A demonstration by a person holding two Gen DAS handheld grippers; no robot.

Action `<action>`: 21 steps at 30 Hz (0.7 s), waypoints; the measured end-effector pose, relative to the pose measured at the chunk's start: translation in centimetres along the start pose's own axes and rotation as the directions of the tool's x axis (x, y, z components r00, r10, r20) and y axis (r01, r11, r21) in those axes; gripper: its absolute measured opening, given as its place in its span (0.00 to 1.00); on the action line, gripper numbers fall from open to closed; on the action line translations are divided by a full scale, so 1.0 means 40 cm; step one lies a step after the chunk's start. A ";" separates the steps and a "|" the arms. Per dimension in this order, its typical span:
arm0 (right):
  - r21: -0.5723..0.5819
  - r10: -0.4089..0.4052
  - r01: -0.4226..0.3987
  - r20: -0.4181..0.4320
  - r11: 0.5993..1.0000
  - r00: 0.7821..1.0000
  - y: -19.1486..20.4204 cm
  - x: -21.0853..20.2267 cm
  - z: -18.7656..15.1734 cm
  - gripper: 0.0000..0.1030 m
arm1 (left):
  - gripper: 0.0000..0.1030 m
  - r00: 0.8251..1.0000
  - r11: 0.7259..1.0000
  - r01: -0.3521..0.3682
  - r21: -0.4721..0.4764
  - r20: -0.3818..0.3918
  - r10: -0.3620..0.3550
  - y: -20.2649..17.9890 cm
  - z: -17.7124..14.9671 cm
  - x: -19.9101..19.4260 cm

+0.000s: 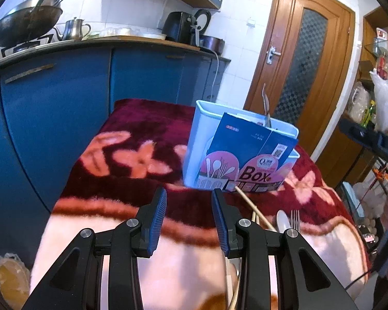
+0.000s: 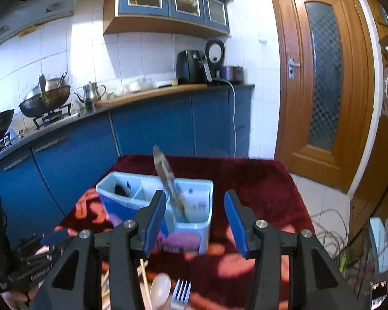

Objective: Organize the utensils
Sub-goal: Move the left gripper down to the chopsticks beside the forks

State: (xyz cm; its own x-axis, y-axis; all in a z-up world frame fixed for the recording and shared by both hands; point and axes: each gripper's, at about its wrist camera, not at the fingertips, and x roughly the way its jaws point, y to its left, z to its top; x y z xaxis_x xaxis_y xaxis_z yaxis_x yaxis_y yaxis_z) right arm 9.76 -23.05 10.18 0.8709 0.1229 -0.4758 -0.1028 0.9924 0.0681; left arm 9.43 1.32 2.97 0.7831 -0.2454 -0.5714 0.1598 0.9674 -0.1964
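Right wrist view: right gripper (image 2: pixel 195 214) spread, empty, above the utensil box (image 2: pixel 194 222).

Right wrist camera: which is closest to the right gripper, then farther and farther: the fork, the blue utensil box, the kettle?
From the right gripper:
1. Fork, on the blanket just below the fingers.
2. Blue utensil box, ahead on the table.
3. Kettle, on the far counter, left.

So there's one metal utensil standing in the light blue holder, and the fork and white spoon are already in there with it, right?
Not quite. The fork and white spoon lie on the blanket in front of the light blue holder, not in it, as the right wrist view shows. One metal utensil does stand in the holder.
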 end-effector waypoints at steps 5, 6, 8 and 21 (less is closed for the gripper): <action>0.035 0.019 -0.016 -0.078 0.999 0.997 0.002 -0.018 -0.063 0.49 | 0.36 0.997 1.000 -0.016 0.026 -0.072 0.018 -0.009 -0.013 -0.003; 0.037 0.019 -0.016 -0.093 0.999 0.995 0.004 -0.021 -0.079 0.49 | 0.36 0.997 0.999 -0.015 0.028 -0.081 0.017 -0.010 -0.017 -0.004; 0.041 0.020 -0.016 -0.116 0.999 0.993 0.007 -0.026 -0.104 0.49 | 0.36 0.994 0.999 -0.011 0.034 -0.104 0.014 -0.014 -0.025 -0.005; 0.091 0.026 -0.005 -0.233 0.996 0.972 -0.003 -0.043 -0.245 0.49 | 0.36 0.963 0.995 0.022 0.096 -0.270 0.005 -0.062 -0.079 0.047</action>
State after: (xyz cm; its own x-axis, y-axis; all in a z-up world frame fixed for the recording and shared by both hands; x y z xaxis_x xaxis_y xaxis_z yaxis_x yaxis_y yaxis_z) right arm 3.57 -23.27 2.38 0.7321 0.1479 -0.6649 -0.0633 0.9867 0.1499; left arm 8.61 -1.75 -0.12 0.5926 -0.2486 -0.7662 0.2340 0.9633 -0.1316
